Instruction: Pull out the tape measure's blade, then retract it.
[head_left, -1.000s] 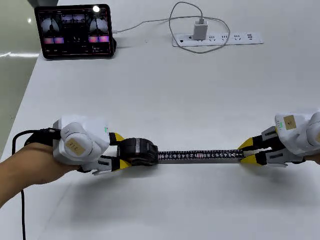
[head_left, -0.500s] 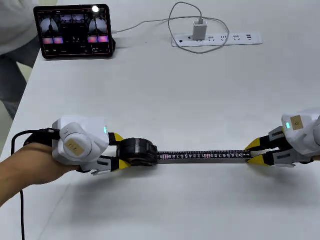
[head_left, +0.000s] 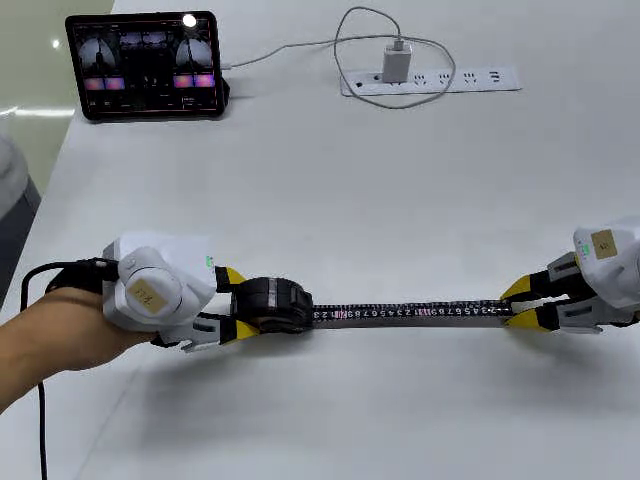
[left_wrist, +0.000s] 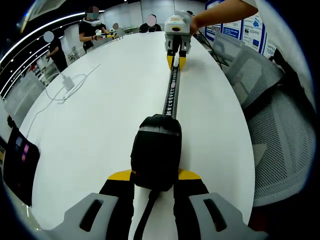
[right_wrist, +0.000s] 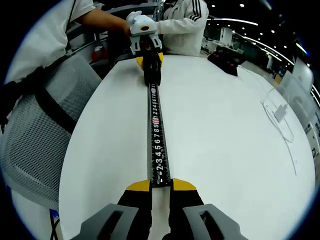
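The left tool (head_left: 238, 302) clamps the tape measure's case (head_left: 275, 304) on the white worktop (head_left: 380, 190), near the person. The right tool (head_left: 516, 305) pinches the tip of the blade (head_left: 410, 311), which stretches well out between them. Pulling looks mostly done; retracting is left. The end hook hides between the jaws. Farther back sit a tablet (head_left: 145, 62) and a power strip (head_left: 450, 78).

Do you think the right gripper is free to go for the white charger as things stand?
Probably not yet: the right gripper is shut on the blade at its end. Nothing stands between it and the charger, but it would have to let go first.
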